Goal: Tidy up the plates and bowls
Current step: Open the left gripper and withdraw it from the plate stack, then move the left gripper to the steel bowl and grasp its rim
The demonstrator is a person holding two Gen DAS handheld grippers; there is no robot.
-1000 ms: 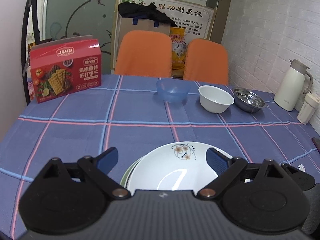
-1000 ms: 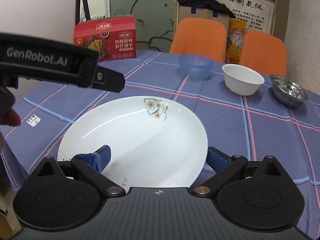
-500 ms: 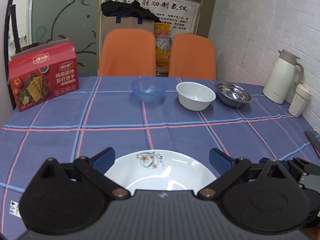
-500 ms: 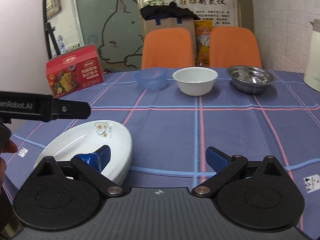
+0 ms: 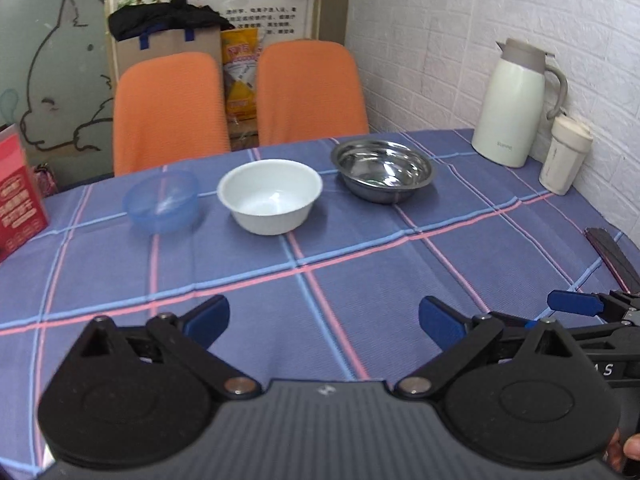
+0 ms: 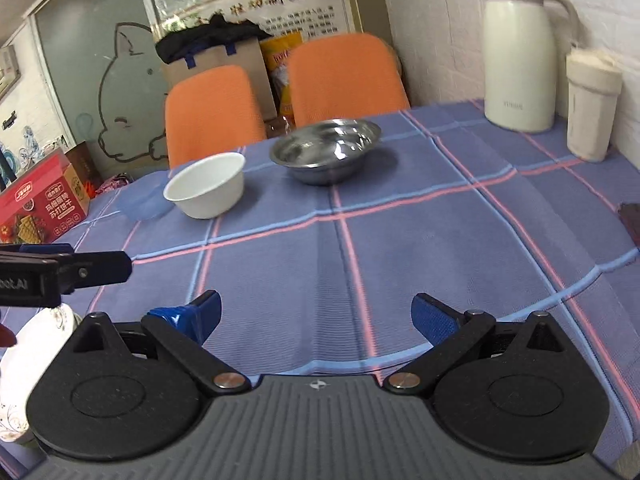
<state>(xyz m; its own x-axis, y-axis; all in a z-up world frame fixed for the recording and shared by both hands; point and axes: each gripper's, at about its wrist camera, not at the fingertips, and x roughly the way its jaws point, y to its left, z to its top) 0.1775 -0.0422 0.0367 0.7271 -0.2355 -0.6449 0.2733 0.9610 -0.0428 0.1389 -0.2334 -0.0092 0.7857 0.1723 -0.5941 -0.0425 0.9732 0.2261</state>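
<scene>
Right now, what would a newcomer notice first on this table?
Three bowls in a row at the far side: blue bowl, white bowl, steel bowl. Behind them stand two orange chairs, and a cream jug stands against the brick wall at right. Both grippers, left and right, are open and empty over the checked cloth.

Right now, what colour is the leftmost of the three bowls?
Translucent blue: the plastic bowl beside the white bowl, clearest in the left wrist view.

Blue [image 5: 161, 201], white [image 5: 269, 195], steel bowls [image 5: 382, 169] upright, abreast.
</scene>
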